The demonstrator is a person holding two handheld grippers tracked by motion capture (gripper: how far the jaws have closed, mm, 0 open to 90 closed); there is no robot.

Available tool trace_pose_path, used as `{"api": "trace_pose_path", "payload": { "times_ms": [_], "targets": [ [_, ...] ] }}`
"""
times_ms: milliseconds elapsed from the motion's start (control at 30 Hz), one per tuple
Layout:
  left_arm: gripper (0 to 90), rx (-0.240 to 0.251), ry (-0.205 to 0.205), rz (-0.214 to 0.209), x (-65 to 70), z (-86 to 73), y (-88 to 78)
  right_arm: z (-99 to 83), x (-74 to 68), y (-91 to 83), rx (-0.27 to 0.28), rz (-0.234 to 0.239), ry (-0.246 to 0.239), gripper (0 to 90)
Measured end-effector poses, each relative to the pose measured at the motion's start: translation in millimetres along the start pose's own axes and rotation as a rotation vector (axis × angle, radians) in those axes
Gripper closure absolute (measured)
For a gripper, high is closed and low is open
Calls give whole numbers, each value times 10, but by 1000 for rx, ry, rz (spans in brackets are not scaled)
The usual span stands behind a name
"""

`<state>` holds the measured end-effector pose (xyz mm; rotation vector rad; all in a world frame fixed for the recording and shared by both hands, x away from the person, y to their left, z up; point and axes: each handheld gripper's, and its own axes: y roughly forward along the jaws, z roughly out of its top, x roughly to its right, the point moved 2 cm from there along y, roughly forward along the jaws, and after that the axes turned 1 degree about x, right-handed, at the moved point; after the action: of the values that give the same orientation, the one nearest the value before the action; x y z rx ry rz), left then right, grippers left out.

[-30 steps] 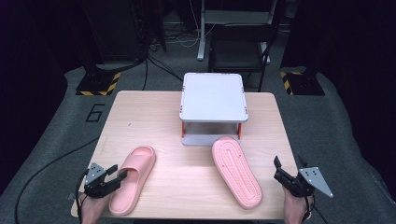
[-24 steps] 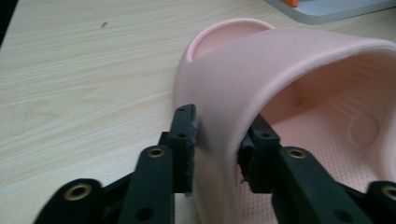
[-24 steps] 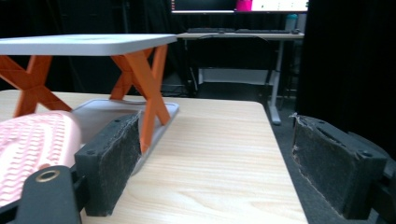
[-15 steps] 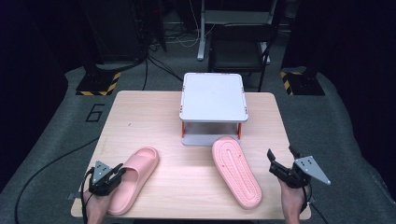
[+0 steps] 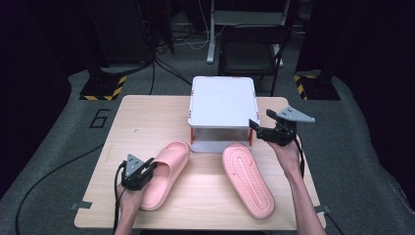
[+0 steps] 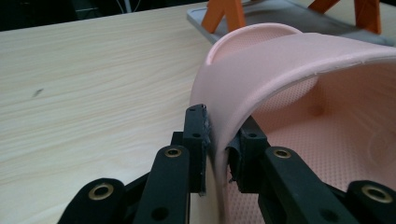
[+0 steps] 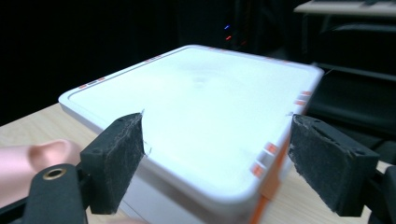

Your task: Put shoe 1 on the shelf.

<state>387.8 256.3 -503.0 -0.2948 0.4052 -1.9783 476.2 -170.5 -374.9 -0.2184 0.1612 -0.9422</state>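
Note:
Two pink slippers lie on the wooden table (image 5: 147, 112). The left slipper (image 5: 166, 171) rests sole down, and my left gripper (image 5: 142, 174) is shut on the edge of its strap (image 6: 280, 65); in the left gripper view the pads (image 6: 196, 135) pinch the strap's rim. The right slipper (image 5: 247, 178) lies sole up, free of any grip. My right gripper (image 5: 254, 128) hovers open by the right edge of a white two-tier stand (image 5: 222, 100), whose white top (image 7: 205, 107) spans the gap between its wide-apart pads (image 7: 119, 154).
The stand has orange legs (image 6: 224, 11) and a grey base (image 5: 210, 146) at the table's far middle. A dark chair (image 5: 249, 54) and cables are on the floor beyond. Black-yellow striped blocks (image 5: 105, 88) flank the table's far corners.
My right gripper has risen from the table's front right and moved forward to the stand's right edge. My left gripper has closed in on the left slipper's strap and gripped it.

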Motion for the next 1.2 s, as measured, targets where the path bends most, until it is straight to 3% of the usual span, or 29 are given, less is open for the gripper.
{"api": "trace_pose_path", "payload": {
  "times_ms": [233, 433, 533, 600, 900, 1067, 1200],
  "targets": [
    [777, -4, 5, -37, 202, 132, 265, -51, 74, 446, -113, 9, 13, 204],
    [776, -22, 3, -49, 398, 269, 534, -69, 53, 506, -120, 12, -12, 214],
    [776, -27, 15, -32, 483, 344, 739, -82, 33, 517, -126, 6, -28, 194],
    [776, -30, 2, -26, 514, 366, 840, -82, 35, 516, -126, 5, -25, 194],
    [783, -25, -27, 29, 689, 534, 1169, -84, 42, 506, -135, 13, -37, 193],
    [778, -42, -103, 100, 755, 584, 1383, -88, 35, 506, -129, 7, -31, 194],
    [759, -49, -127, 112, 758, 568, 1465, -91, 31, 507, -124, 4, -31, 193]
  ]
}}
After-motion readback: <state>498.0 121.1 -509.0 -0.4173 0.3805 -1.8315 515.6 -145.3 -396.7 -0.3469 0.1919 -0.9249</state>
